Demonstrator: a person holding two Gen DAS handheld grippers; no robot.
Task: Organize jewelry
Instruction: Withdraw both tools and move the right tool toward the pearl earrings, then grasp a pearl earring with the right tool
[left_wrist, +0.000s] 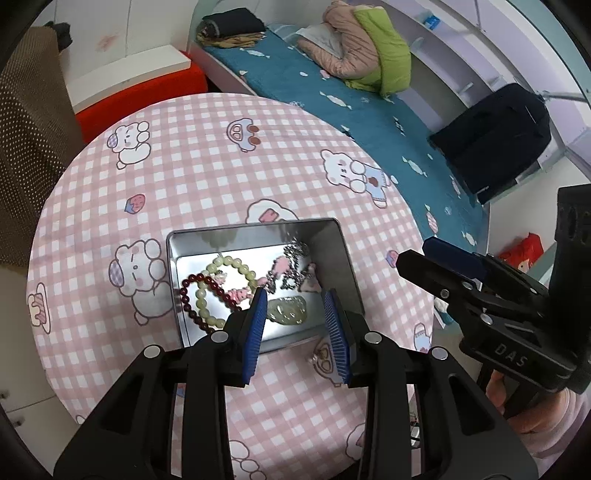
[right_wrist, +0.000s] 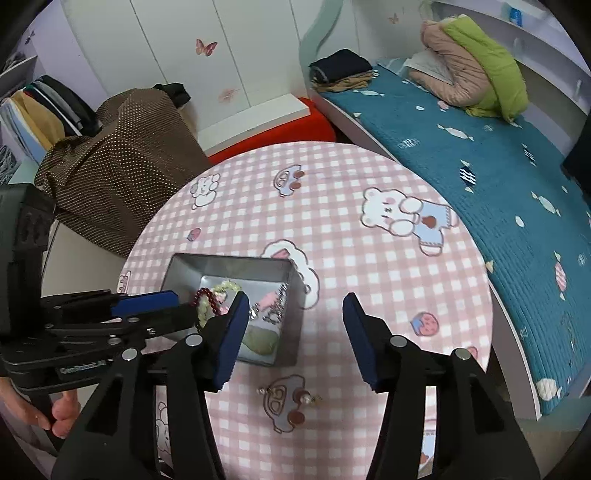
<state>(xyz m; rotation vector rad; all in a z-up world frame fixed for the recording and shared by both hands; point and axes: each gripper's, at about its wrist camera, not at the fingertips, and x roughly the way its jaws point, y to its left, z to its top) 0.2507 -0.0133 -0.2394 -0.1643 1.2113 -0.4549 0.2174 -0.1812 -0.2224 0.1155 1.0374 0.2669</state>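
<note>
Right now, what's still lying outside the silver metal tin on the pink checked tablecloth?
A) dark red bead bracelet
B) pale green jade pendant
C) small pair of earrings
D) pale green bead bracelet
C: the small pair of earrings lies on the pink checked tablecloth just in front of the silver metal tin; both bracelets and the pendant are inside it.

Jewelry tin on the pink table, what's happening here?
A person holds a gripper in each hand over the metal tin. Both the left gripper and the right gripper are open and empty. The tin already holds a dark red bead bracelet, a pale green bead bracelet, a green pendant and a chain. Two small earrings lie on the tablecloth outside it.
</note>
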